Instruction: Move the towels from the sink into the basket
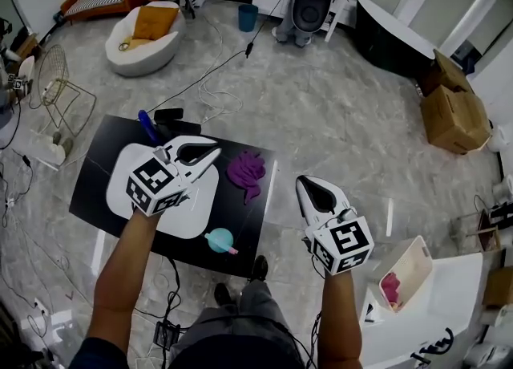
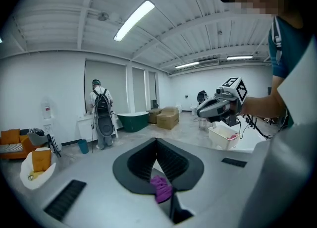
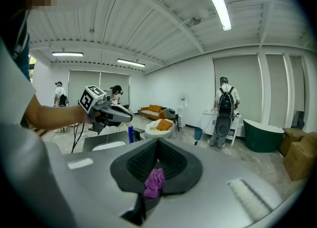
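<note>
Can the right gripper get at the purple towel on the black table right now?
Probably yes. The purple towel lies uncovered on the black table, with nothing between it and the right gripper. The left gripper sits on the towel's other side. The right jaws are shut and must open first.

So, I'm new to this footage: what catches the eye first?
A purple towel lies on the black table, right of the white sink. The left gripper, jaws shut, hangs over the sink; the right gripper, also shut, is off the table's right edge.
</note>
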Demonstrator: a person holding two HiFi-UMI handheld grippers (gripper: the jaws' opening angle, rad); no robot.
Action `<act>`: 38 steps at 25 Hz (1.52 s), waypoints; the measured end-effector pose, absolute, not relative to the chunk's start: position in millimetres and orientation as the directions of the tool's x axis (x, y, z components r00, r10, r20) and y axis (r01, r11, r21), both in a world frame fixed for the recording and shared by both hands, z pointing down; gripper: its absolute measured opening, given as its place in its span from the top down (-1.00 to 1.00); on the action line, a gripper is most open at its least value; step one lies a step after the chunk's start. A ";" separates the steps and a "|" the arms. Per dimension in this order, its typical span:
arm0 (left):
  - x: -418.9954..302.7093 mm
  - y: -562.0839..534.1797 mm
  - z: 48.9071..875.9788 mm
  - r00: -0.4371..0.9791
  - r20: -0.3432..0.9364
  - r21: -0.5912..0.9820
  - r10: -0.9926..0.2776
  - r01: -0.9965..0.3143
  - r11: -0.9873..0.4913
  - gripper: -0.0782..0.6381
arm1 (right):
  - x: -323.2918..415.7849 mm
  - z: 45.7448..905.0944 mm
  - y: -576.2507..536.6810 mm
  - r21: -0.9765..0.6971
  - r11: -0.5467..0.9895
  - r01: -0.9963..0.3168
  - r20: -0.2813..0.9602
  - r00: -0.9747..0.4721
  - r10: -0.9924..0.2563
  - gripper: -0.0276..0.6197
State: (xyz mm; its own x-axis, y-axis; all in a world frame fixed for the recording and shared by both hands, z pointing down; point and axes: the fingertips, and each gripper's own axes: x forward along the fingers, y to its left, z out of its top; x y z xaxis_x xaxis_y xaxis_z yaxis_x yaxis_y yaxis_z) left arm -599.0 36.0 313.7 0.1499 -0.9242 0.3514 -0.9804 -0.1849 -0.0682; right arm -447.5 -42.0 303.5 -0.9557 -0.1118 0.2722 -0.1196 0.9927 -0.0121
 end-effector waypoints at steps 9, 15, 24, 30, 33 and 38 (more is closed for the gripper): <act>-606.0 5.9 371.9 0.173 0.430 -0.025 -0.886 -0.979 -0.203 0.76 | -468.6 354.0 -52.0 -0.064 0.994 -0.088 0.313 -0.948 -0.064 0.86; -609.1 -15.2 414.6 0.193 0.480 0.014 -0.856 -0.977 -0.212 0.76 | -480.0 390.1 -59.8 -0.104 0.992 -0.074 0.346 -0.938 -0.033 0.79; -621.5 -39.0 494.0 0.213 0.571 0.076 -0.793 -0.975 -0.207 0.71 | -496.4 450.9 -67.0 -0.159 0.985 -0.065 0.406 -0.914 0.005 0.69; -631.4 -47.1 546.0 0.214 0.621 0.115 -0.754 -0.976 -0.182 0.62 | -504.5 494.2 -64.9 -0.195 0.979 -0.054 0.452 -0.891 0.041 0.60; -636.6 -50.6 568.3 0.208 0.644 0.126 -0.736 -0.978 -0.167 0.54 | -506.8 514.6 -63.2 -0.210 0.977 -0.046 0.473 -0.879 0.060 0.54; -642.7 -54.1 601.8 0.211 0.678 0.149 -0.704 -0.977 -0.150 0.41 | -509.8 546.4 -57.8 -0.233 0.972 -0.032 0.511 -0.854 0.094 0.47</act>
